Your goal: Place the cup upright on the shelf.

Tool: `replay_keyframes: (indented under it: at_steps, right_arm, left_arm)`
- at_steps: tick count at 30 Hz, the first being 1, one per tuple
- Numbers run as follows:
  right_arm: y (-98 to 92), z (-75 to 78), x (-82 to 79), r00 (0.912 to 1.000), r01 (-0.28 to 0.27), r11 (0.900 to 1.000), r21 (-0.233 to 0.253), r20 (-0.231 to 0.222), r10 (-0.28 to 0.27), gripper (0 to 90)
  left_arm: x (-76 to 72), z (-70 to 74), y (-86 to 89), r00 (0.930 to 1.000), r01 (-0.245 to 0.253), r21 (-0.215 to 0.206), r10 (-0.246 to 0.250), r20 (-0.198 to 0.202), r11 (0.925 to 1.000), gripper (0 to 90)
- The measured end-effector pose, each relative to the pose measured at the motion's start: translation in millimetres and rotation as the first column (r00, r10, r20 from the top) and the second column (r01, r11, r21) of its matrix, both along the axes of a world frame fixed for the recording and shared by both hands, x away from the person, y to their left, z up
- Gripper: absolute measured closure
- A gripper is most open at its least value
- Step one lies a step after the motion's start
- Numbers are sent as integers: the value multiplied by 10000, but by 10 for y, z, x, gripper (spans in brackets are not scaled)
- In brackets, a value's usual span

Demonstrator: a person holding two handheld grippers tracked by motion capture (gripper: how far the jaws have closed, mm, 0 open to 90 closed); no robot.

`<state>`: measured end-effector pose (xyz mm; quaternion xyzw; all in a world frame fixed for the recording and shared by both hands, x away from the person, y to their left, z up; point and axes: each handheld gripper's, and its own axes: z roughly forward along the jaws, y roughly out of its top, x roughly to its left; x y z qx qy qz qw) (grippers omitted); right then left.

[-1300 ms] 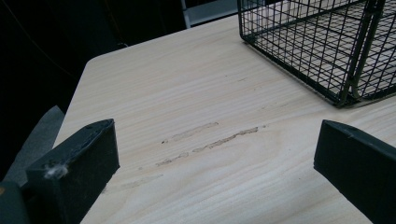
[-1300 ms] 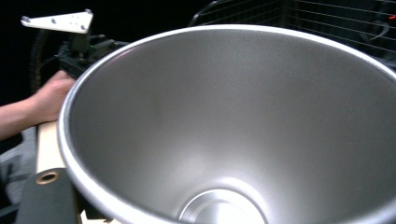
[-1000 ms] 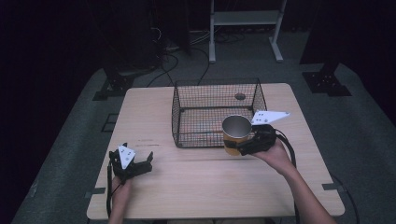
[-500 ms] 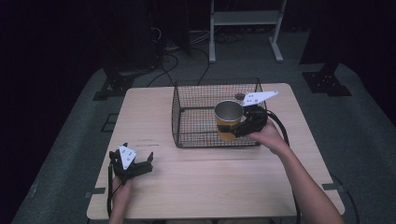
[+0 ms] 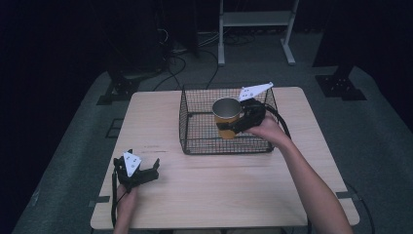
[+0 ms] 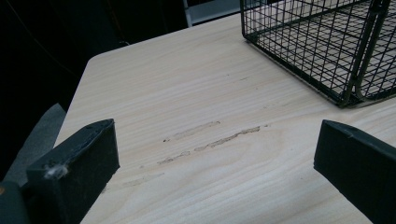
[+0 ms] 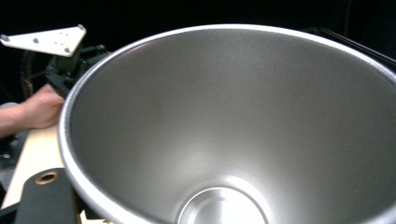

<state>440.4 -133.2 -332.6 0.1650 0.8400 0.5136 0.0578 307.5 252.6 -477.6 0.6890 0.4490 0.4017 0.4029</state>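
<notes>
Right hand-held gripper (image 5: pixel 233 127) clamps yellow steel-lined cup (image 5: pixel 227 117) above black wire basket (image 5: pixel 195 141), inside its rim. Left hand-held gripper (image 5: pixel 146 171) rests jaws apart on bare light wooden table (image 5: pixel 219 195), near its front-left edge.

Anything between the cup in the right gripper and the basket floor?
Nothing visible. The right gripper holds the yellow cup with the steel inside above the black wire basket, already past its near wall. The basket floor under it looks bare, and the cup is empty.
</notes>
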Motion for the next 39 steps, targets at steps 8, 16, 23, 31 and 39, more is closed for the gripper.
replay_keyframes:
  at_steps: [8,16,23,31,39]
  right_arm:
    - [118,66,143,9990,-427,9991,-82,-122,426,139]
    - [169,103,269,9991,-399,9992,-79,162,401,128]
    - [195,-14,367,9998,-179,9993,-323,-63,177,126]
    - [190,-173,466,9992,59,9996,-292,-403,-71,124]
    - [212,-323,547,9977,247,9983,-522,-612,-279,122]
  left_arm:
    - [-1,0,6,10000,5,-78,-5,4,10000,0]
    - [-3,3,20,10000,21,-131,-21,-3,9999,0]
    - [-3,4,22,10000,7,-170,-7,-10,9999,0]
    - [-2,4,22,10000,9,-185,-10,-4,9998,0]
    - [-2,3,23,10000,21,-185,-21,8,9998,0]
